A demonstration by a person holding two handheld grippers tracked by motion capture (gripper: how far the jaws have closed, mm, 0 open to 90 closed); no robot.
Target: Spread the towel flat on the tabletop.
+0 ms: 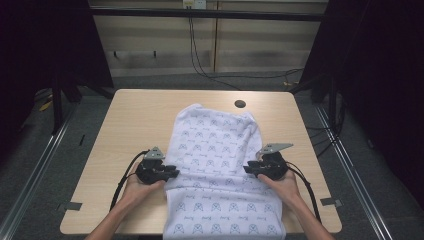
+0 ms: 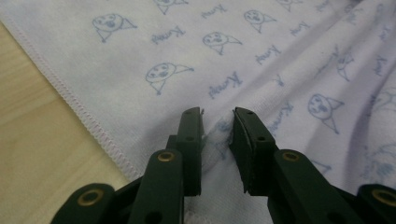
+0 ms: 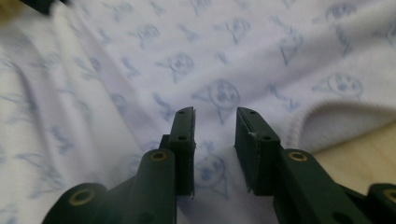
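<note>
A white cloth (image 1: pixel 215 145) printed with small blue faces and words lies lengthwise down the middle of the table (image 1: pixel 135 115), and its near end hangs over the front edge. My left gripper (image 1: pixel 175 172) rests at the cloth's left hem, pointing inward. In the left gripper view its jaws (image 2: pixel 218 114) stand apart, with a small raised wrinkle of cloth (image 2: pixel 187 46) loose between them. My right gripper (image 1: pixel 247 170) sits at the cloth's right edge and faces the left one. Its jaws (image 3: pixel 215 114) are open over the cloth (image 3: pixel 140 70), beside a rolled fold of its edge (image 3: pixel 336 121).
Light wood tabletop shows on both sides of the cloth. A dark round hole (image 1: pixel 240 104) sits near the far edge, just beyond the cloth's top right corner. Cables (image 1: pixel 120 185) trail from both grippers toward the front of the table. Dark floor and metal rails surround the table.
</note>
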